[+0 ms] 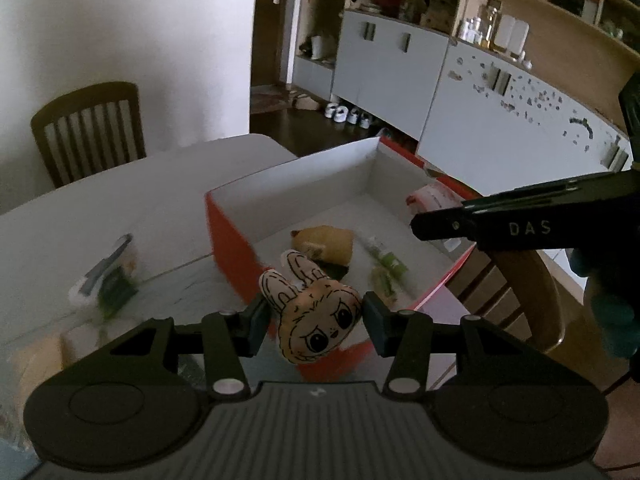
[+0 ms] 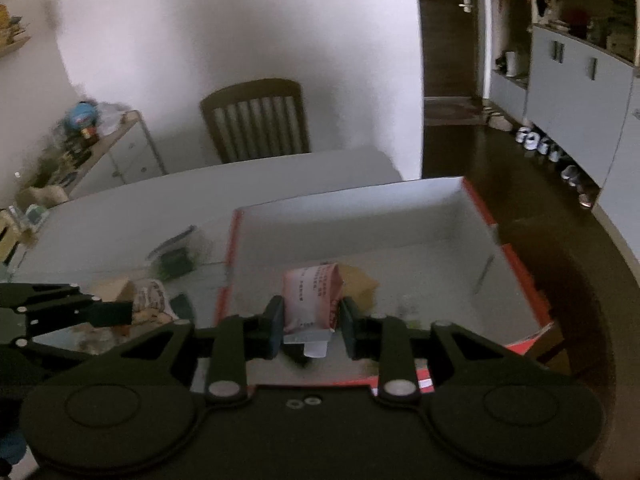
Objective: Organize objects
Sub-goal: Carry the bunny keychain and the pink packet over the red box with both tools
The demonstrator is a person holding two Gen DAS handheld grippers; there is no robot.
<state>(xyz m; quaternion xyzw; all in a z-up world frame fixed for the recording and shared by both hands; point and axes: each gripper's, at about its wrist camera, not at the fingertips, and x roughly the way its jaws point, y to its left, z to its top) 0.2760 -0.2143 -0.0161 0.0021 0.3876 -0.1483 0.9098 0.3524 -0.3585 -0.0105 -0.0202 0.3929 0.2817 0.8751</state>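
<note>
- While both grippers carry cargo, the sorting looks to be midway: the left gripper pinches a small rabbit plush above the near rim of the red box, and the right gripper is clamped on a pink sachet held over the box's near side.
- Already lying in the box are a tan pouch and a green-labelled tube, so some items seem stowed.
- Left to do, by my judgement: release these two, then fetch what lies outside on the worktop, namely a green-and-white packet near the box's left wall and a tan packet close beside it.
- Possible hindrance: the two grippers are close over the same near edge of the box and could crowd each other.
- Two chairs stand at the worktop's edges, clear of the work.
</note>
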